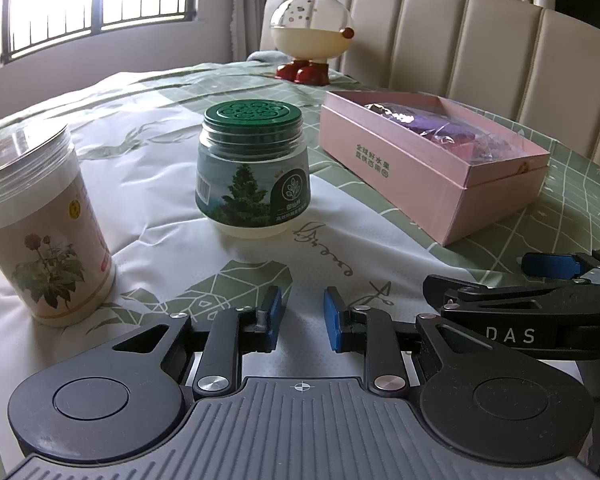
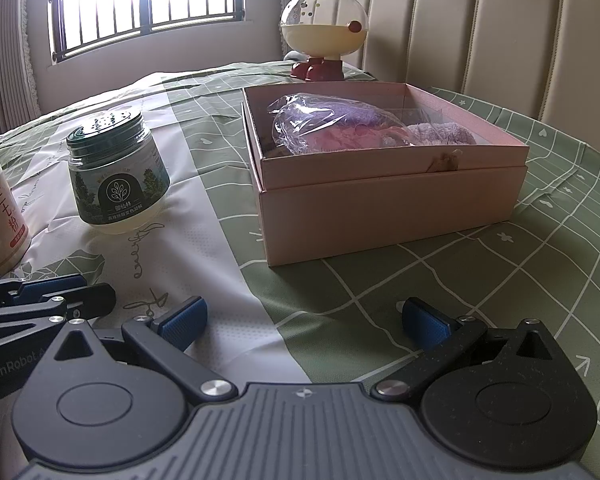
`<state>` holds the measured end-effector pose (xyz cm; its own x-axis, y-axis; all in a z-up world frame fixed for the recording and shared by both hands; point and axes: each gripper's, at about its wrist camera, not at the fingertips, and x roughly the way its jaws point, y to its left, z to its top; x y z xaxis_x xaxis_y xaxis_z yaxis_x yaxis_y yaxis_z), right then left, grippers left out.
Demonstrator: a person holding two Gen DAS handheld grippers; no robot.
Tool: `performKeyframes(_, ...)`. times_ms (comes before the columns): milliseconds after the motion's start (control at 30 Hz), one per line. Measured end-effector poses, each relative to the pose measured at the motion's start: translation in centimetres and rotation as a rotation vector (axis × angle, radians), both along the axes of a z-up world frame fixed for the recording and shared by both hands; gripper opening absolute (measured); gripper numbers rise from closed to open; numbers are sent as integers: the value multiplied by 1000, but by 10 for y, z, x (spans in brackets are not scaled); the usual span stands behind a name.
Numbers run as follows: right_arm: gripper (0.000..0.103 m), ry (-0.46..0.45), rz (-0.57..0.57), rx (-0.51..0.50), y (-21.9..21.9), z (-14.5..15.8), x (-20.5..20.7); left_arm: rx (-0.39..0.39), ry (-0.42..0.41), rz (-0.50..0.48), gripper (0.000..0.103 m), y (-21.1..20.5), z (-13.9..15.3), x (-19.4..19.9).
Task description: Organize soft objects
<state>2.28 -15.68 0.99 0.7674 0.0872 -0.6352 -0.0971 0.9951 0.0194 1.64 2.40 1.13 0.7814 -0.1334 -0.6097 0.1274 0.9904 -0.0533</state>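
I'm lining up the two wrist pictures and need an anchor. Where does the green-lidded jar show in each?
Left wrist: green-lidded jar stands centre, just left of the middle, ahead of the left gripper.
Right wrist: it stands at left, left of the pink box.
Shared landmark: the round-headed figure at the table's far edge.

Tabletop (image 2: 440,280): covered in smooth printed cloth, slight sheen. Pink box (image 2: 380,208): matt cardboard. Soft objects (image 2: 340,128) inside: fuzzy fabric under glossy, crinkled clear plastic wrap. Green-lidded jar (image 1: 252,168): clear glossy plastic, paper label. Left tool (image 1: 302,314) and right tool (image 2: 304,320): matt black plastic, ribbed blue pads, bright metal rivets.
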Motion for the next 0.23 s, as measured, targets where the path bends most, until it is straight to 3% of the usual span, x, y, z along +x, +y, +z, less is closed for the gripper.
performKeyframes(233, 103, 0, 0, 0, 0, 0, 0, -4, -3, -11, 25, 3, 0, 0)
